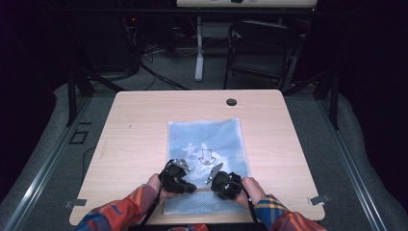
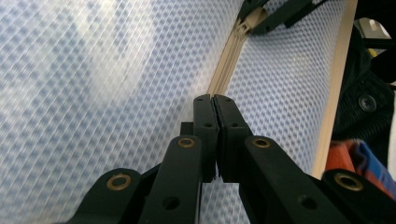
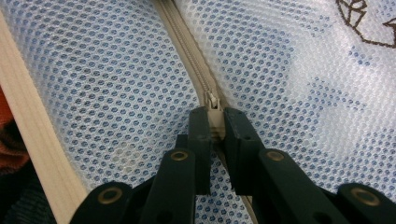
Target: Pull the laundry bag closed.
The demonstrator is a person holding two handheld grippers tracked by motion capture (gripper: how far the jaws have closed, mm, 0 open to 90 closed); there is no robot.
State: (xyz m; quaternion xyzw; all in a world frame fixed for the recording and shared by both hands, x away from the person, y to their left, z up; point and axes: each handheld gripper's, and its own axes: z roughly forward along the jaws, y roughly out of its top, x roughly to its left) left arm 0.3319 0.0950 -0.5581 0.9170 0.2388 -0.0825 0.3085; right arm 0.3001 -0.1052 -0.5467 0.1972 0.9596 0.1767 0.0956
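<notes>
Flat on the pale wooden worktop [image 1: 144,120], toward the near edge: a blue-white mesh bag [image 1: 211,139] with a dark arrow print at its middle. Both hands low in the high view, plaid sleeves [image 1: 120,209] coming in from the bottom. Left tongs [image 1: 191,188] and right tongs [image 1: 214,186] tip to tip over the near part of the bag, close together, too small from up there to read the grip.

Closer in, from the left gripper view: left tongs [image 2: 215,100] pressed together, pinching the beige zip tape [image 2: 227,65] right where the strip runs between the mesh panels. Farther up the same strip, the other tongs at the zip slider [image 2: 250,21].

From the right gripper view, the detail missing above: right tongs [image 3: 215,114] clamped on the beige zip slider [image 3: 213,105], zip teeth [image 3: 187,46] running away up and left, closed ahead of the slider. Brown line print [image 3: 362,21] on the mesh at top right. Beige binding [image 3: 32,140] along the bag's edge at left, with a scrap of orange sleeve beyond it.
</notes>
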